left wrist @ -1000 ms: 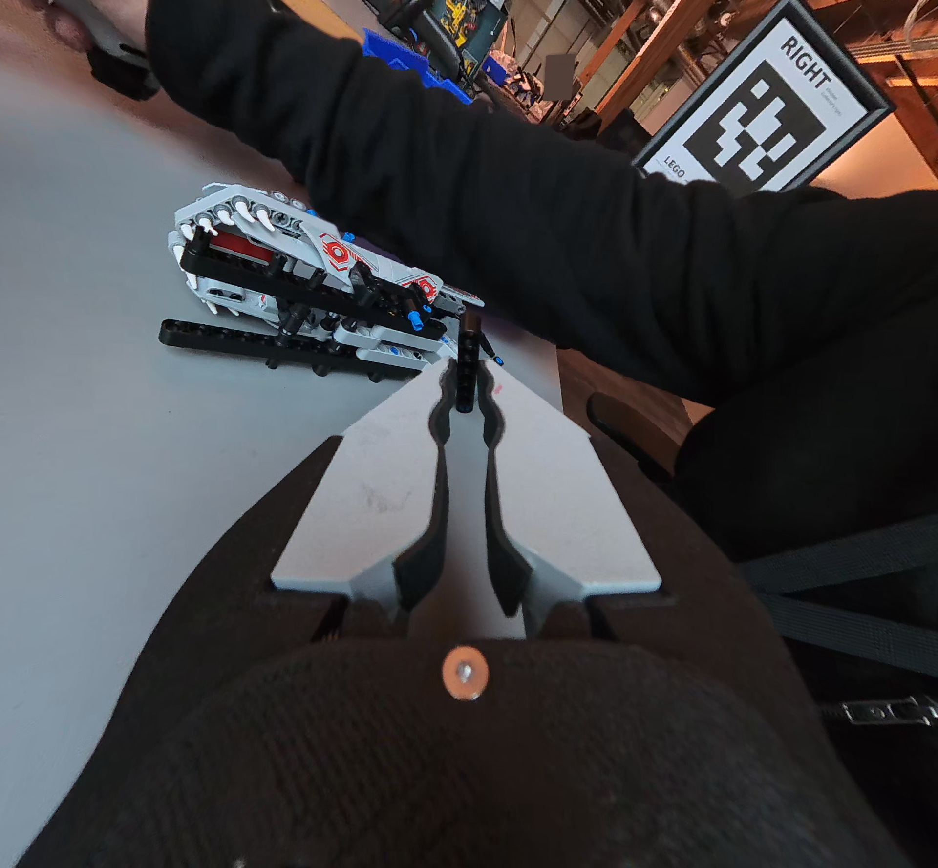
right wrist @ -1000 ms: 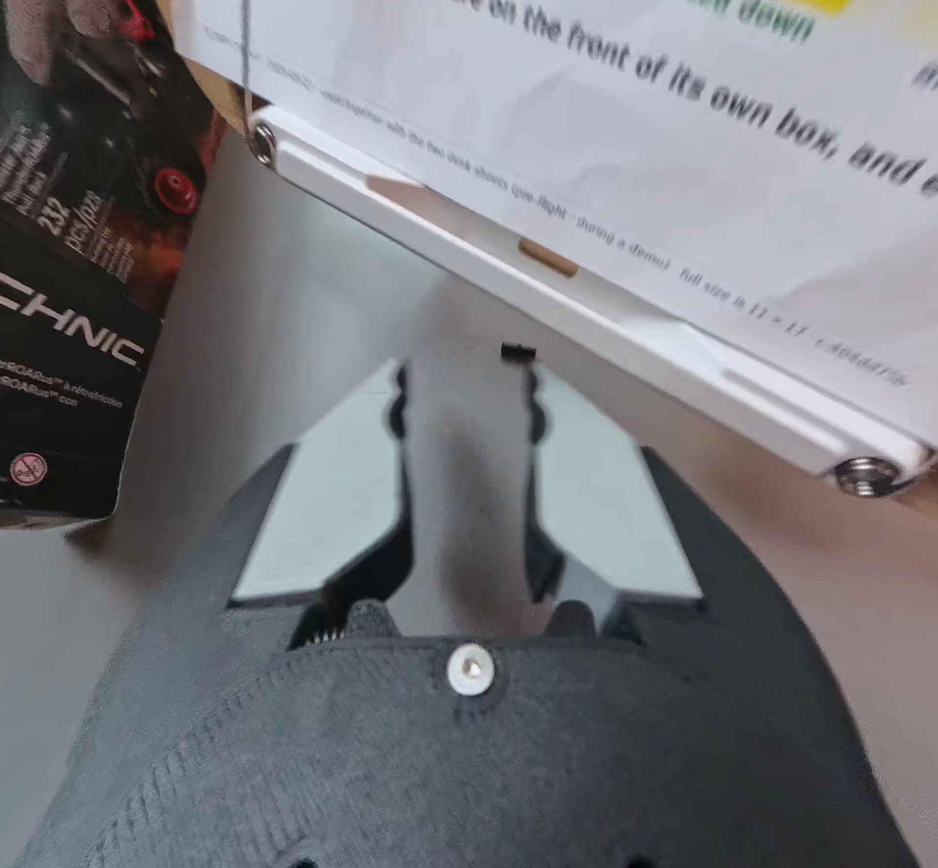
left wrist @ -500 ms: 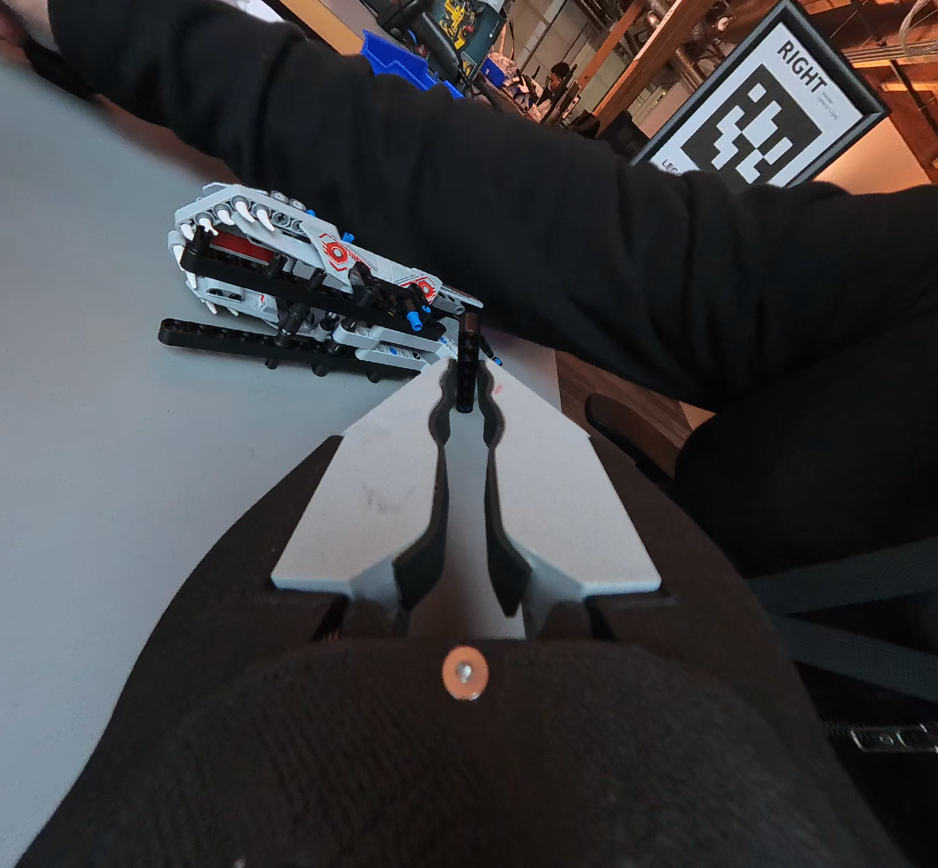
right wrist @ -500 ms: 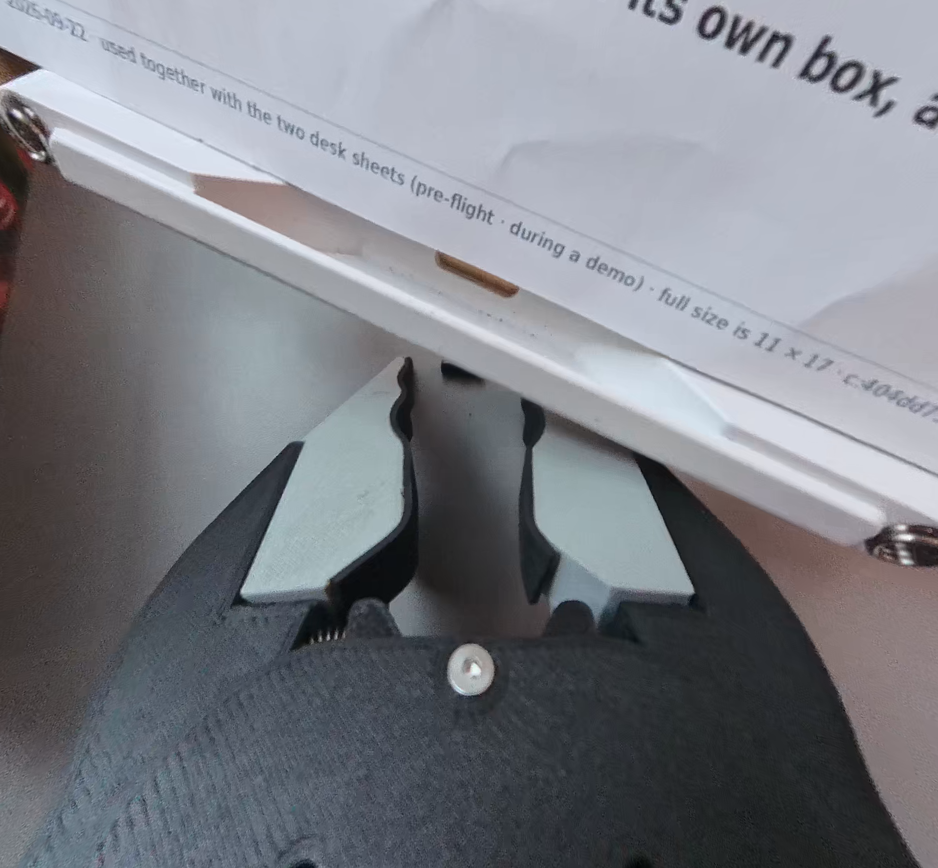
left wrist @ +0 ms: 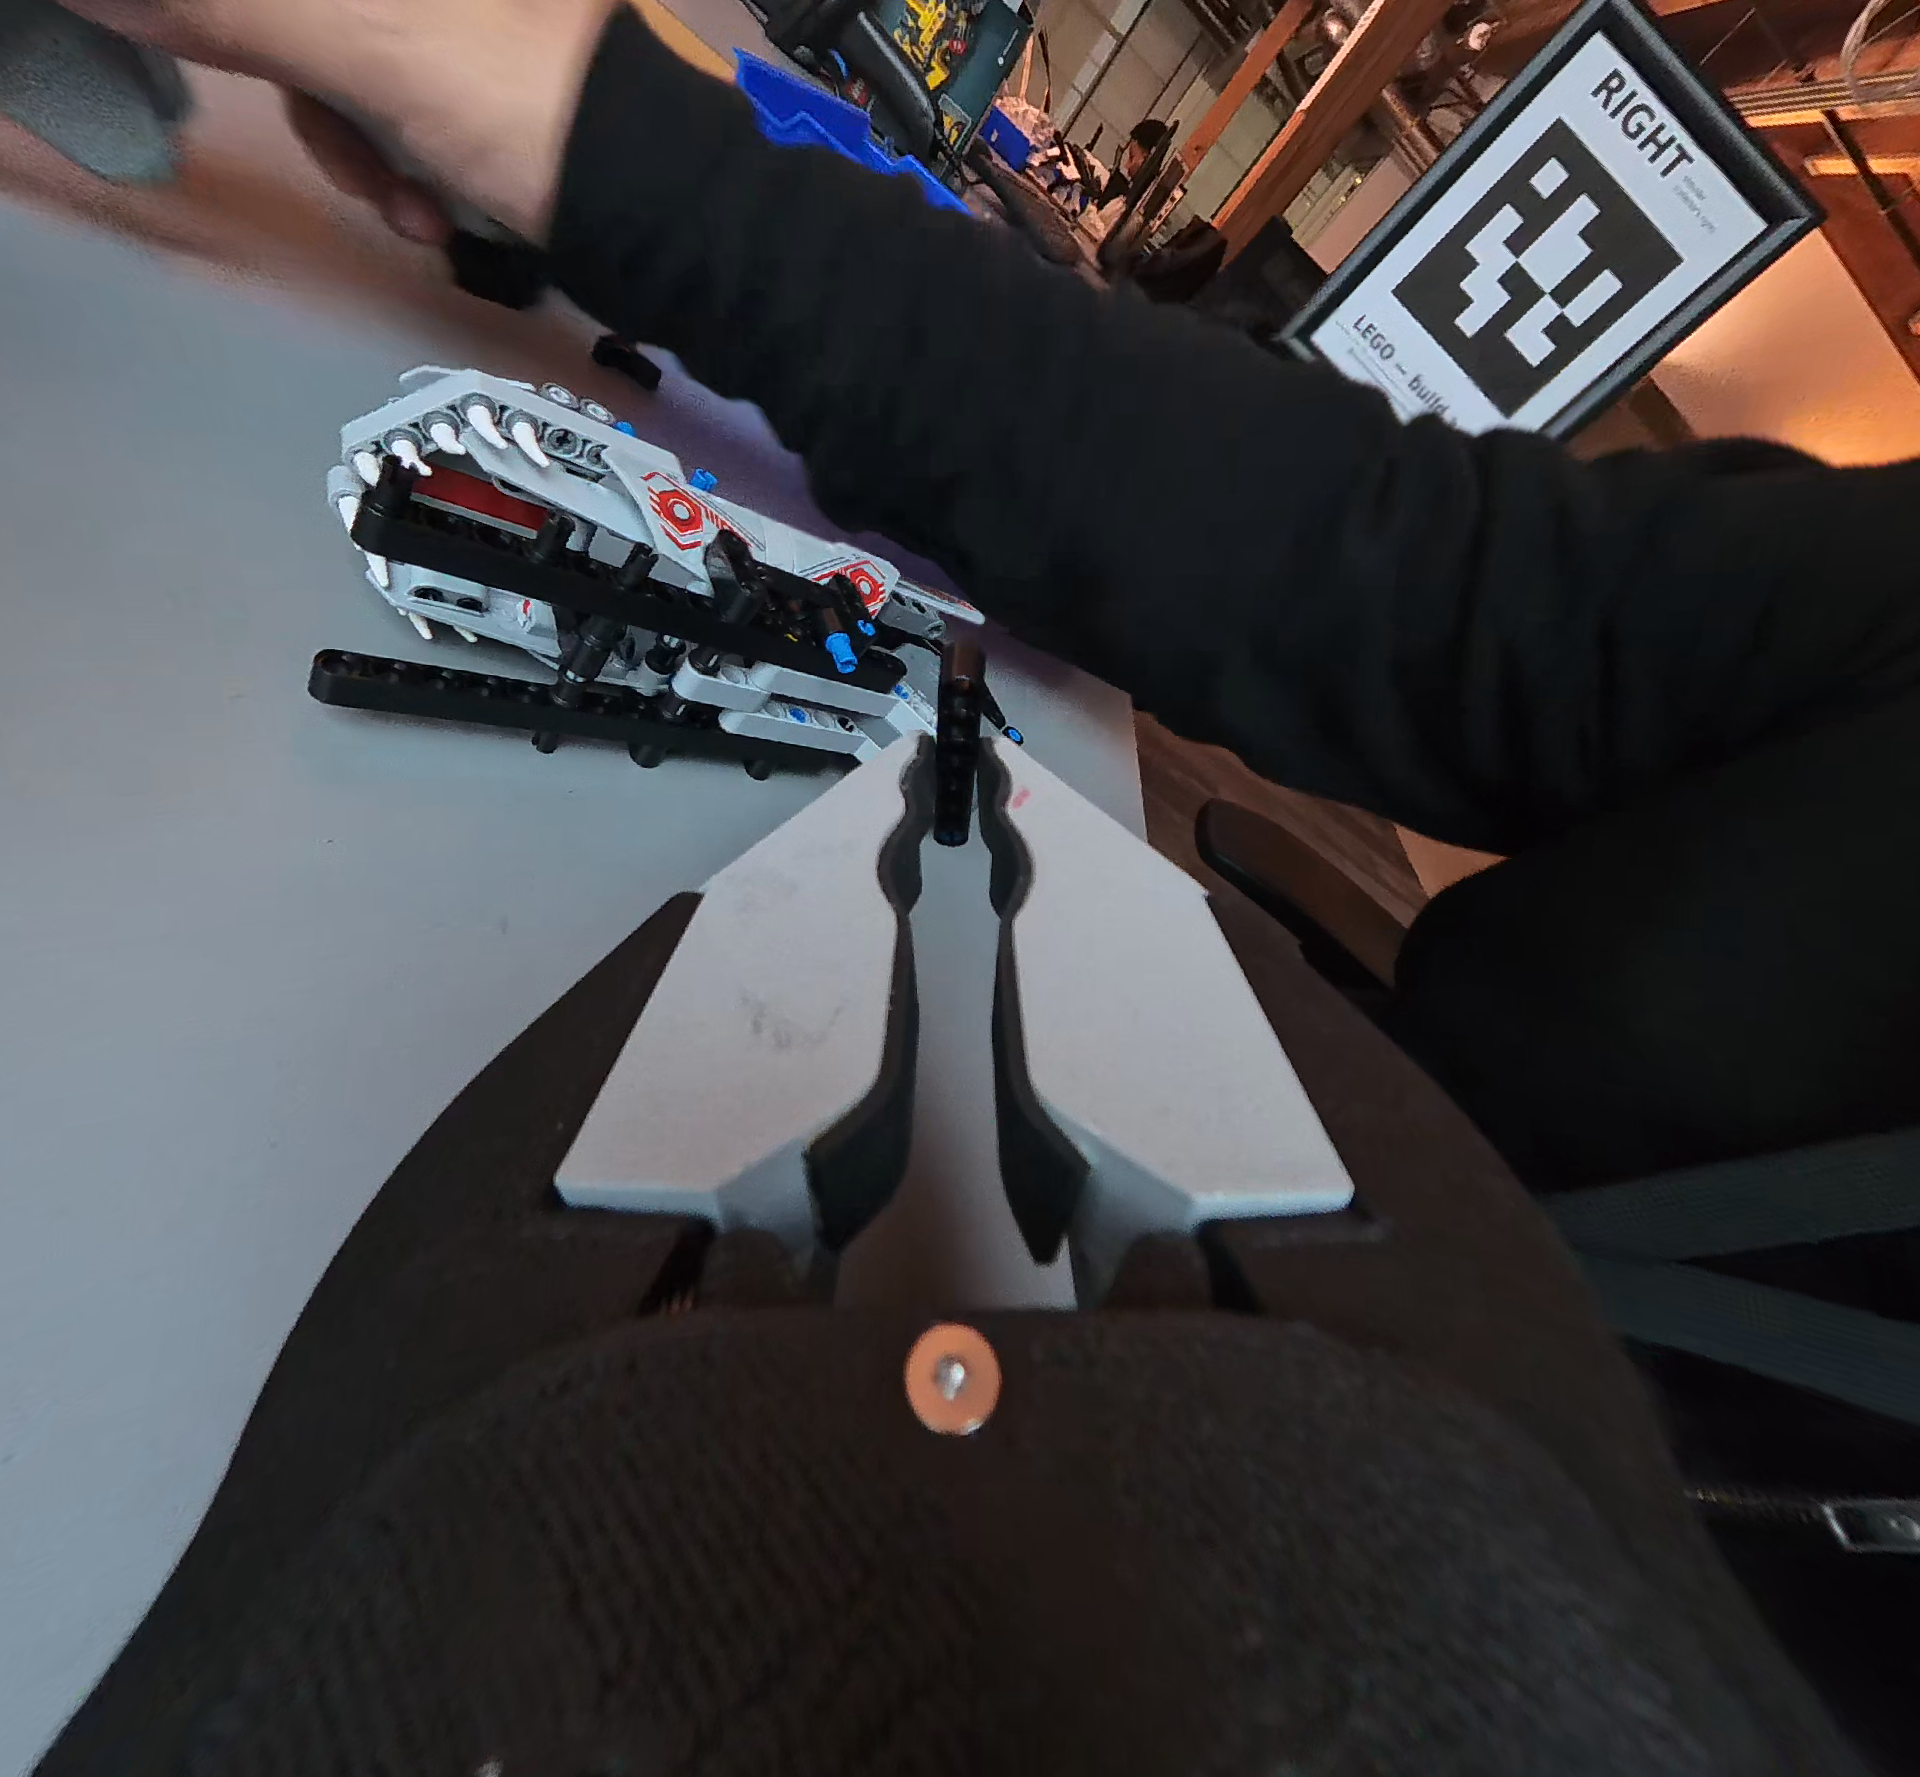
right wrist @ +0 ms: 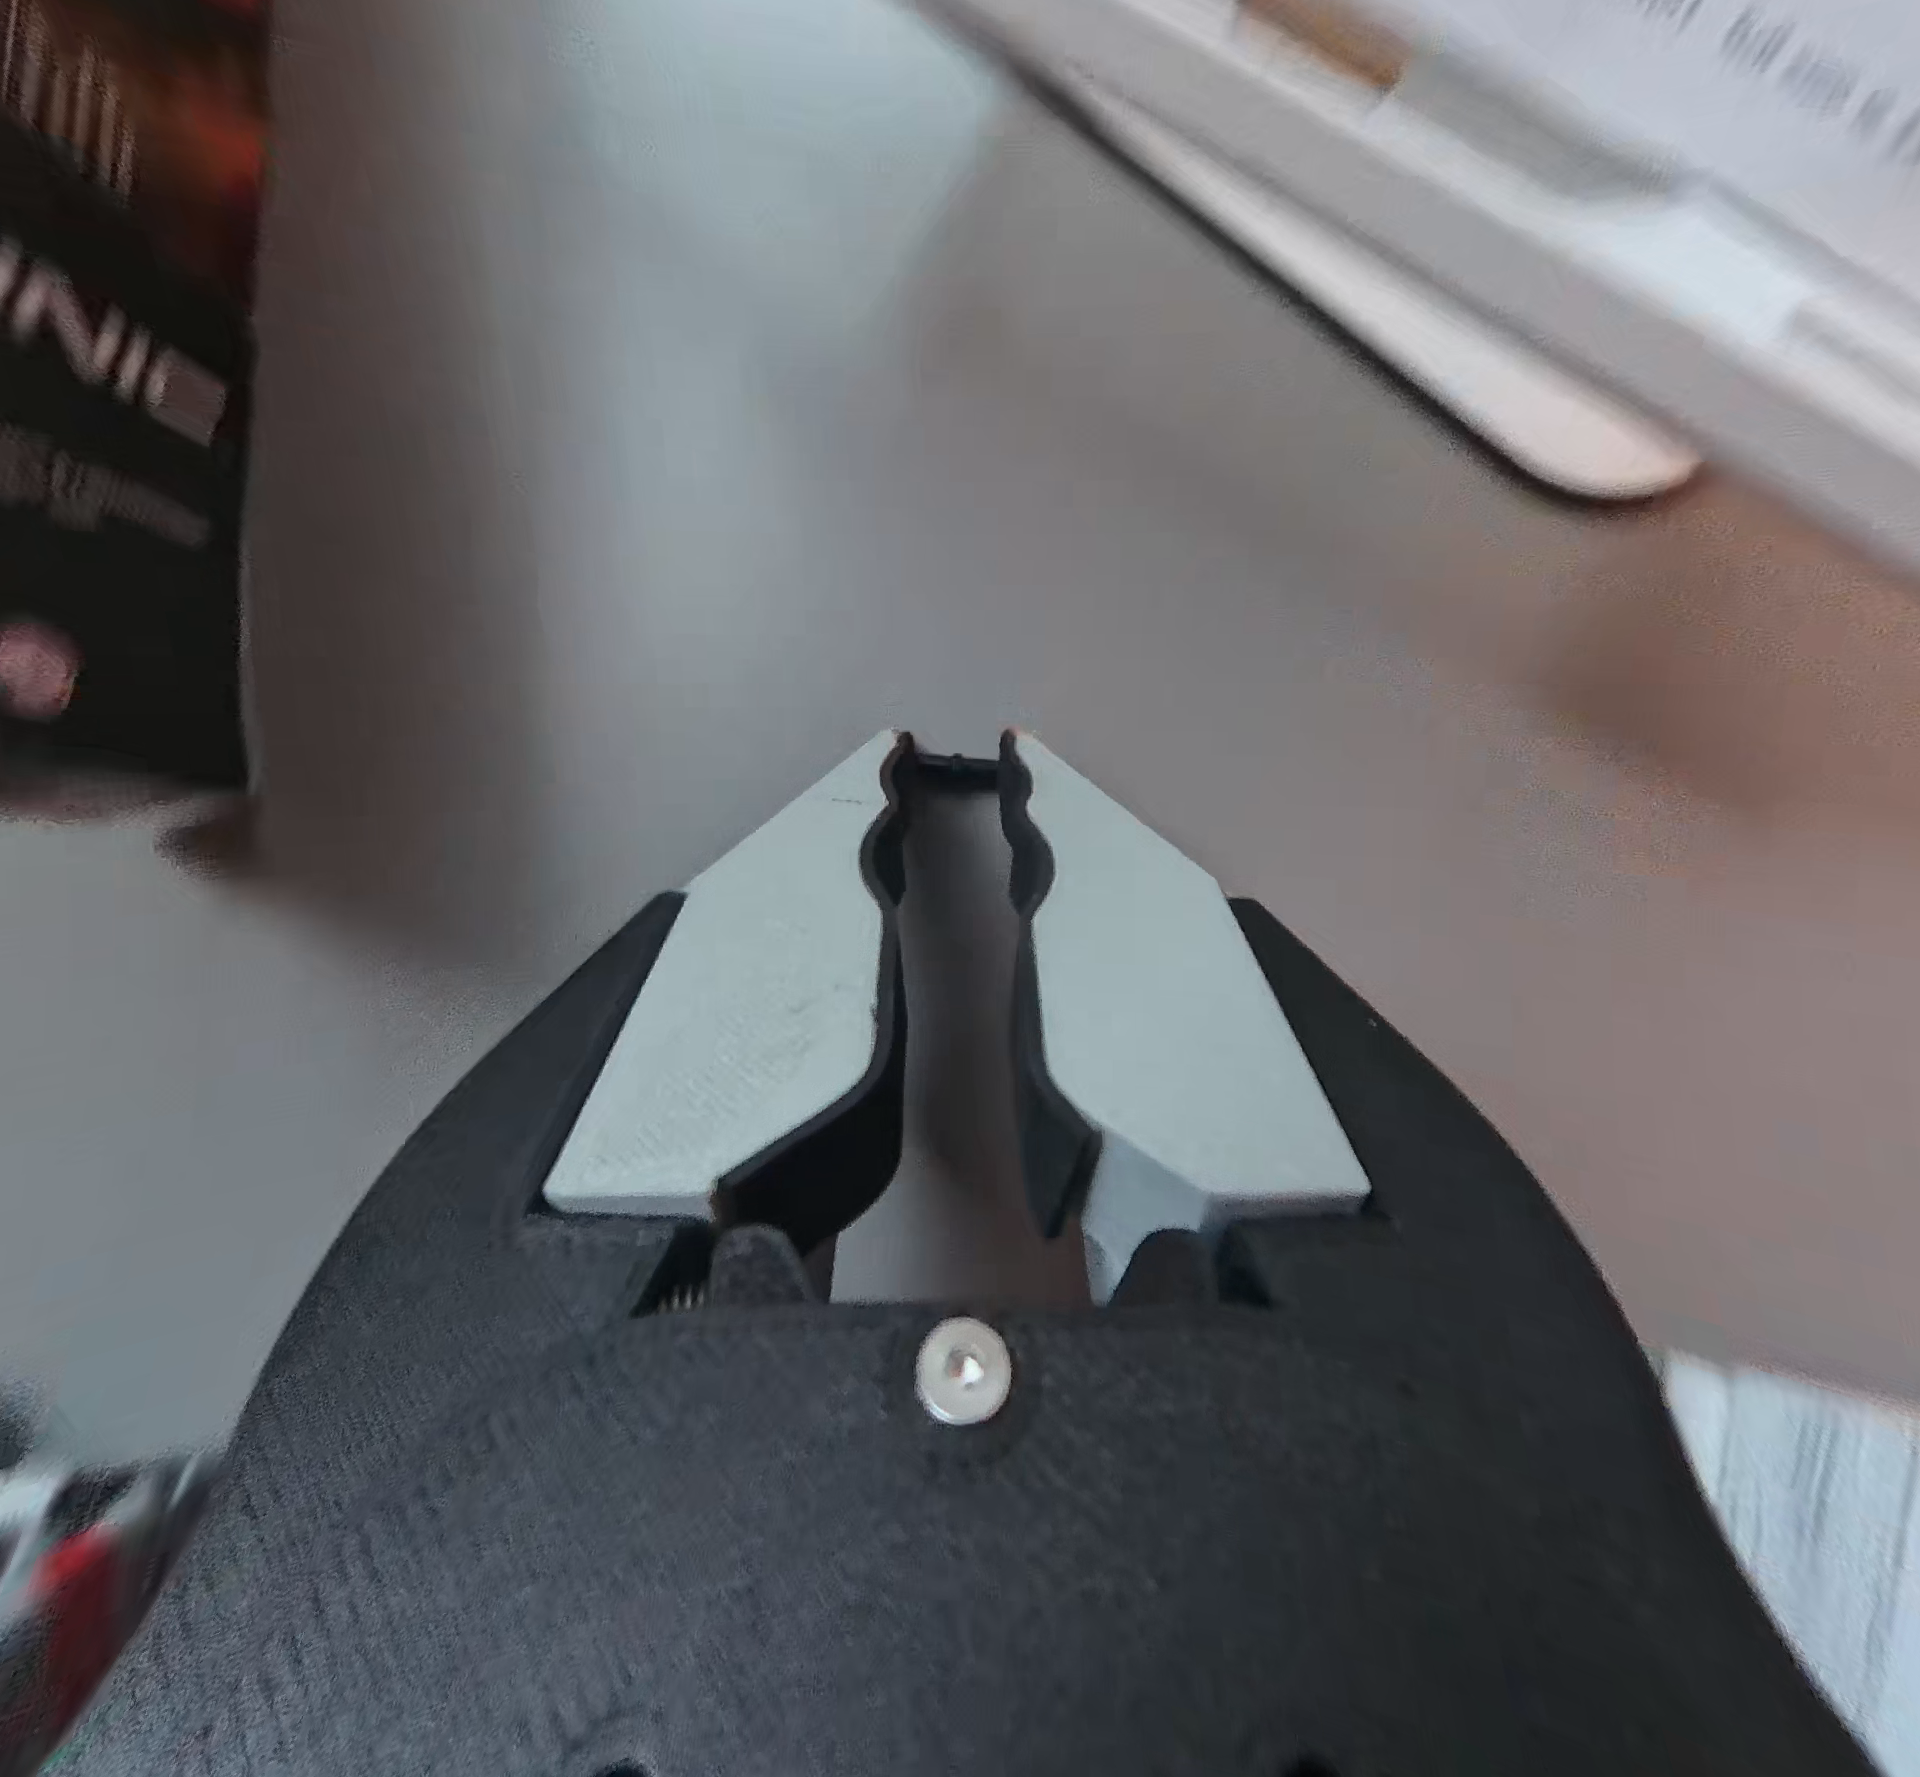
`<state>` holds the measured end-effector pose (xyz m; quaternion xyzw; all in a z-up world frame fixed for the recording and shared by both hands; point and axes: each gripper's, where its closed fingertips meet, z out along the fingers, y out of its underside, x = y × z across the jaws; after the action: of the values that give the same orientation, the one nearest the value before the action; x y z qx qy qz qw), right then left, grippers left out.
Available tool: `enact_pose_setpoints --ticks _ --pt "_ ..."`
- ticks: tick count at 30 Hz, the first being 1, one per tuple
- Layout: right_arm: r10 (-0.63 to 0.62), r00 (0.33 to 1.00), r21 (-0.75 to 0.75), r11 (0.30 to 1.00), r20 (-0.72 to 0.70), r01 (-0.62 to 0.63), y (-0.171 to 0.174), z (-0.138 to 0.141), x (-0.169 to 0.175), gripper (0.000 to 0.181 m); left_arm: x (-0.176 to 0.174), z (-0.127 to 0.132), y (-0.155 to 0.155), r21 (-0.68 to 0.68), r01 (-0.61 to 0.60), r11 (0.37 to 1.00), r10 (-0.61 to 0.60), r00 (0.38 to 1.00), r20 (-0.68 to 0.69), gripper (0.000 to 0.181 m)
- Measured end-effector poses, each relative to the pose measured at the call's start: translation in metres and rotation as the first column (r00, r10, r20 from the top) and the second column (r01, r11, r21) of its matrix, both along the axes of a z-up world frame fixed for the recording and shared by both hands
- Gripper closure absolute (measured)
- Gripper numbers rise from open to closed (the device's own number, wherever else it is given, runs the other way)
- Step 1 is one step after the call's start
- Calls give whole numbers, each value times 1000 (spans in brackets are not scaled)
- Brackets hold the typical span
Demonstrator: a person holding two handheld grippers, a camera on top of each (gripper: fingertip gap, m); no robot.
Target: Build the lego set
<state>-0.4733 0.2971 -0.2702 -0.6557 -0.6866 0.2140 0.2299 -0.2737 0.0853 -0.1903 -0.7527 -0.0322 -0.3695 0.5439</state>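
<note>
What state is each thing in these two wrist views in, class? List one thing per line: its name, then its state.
Left gripper: jaws shut on a black beam.
Black beam: held upright at the model's near end.
Lego model: partly built, lying on the grey table.
Small black piece: loose on the table behind the model.
Right gripper: jaws shut on a small black pin, lifted off the table.

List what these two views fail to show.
- Right wrist view: motion blur smears the box and the paper sheet; the black piece in the right claw is too small to identify.
- Left wrist view: the sleeve hides the model's far side; how the beam in the left claw joins it is unclear.
</note>
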Motion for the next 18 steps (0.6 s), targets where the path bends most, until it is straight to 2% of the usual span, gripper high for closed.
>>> enact_pose_setpoints --ticks 5,9,12,14,16,18 --pt "44 998 137 989 55 -51 -32 3 97 169 -1 0 0 -2 -6 1000 6 1000 4 176" --pt "67 997 122 990 24 -70 -42 17 141 169 -3 0 1 -5 -7 1000 7 1000 22 176" --pt "57 998 101 993 -18 -55 -30 48 160 154 -4 0 1 -4 -13 1000 13 999 34 176" --pt "49 999 103 993 4 -49 -15 63 171 147 -5 0 1 -6 -14 1000 14 999 39 176" --pt "71 994 61 995 85 -77 -5 68 184 151 -5 0 1 -5 -13 1000 13 999 38 176" --pt "20 986 90 995 164 -35 20 74 195 153 -4 0 1 -3 -12 1000 13 999 35 176"
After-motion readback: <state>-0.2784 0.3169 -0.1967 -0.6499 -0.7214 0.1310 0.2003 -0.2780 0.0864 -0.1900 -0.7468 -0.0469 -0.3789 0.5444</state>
